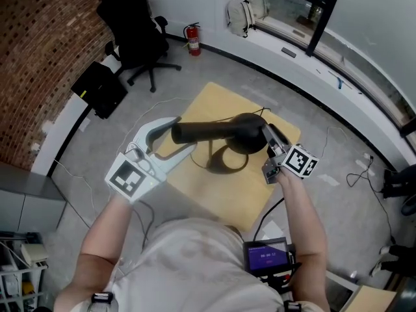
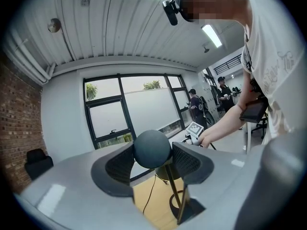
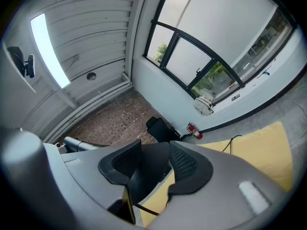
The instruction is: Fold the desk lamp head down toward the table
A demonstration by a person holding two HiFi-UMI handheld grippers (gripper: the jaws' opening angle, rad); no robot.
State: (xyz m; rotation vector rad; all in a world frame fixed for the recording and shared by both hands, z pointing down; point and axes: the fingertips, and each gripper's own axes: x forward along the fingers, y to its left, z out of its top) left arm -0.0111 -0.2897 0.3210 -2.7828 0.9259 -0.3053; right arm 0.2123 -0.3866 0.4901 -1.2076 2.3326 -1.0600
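Yellow table [image 1: 214, 103] bears the lamp [image 1: 208, 132], left gripper [image 1: 170, 135] clamped on its left end and right gripper [image 1: 268, 139] clamped on its right bulge; uneven pressure could tip its base [image 1: 224, 166].
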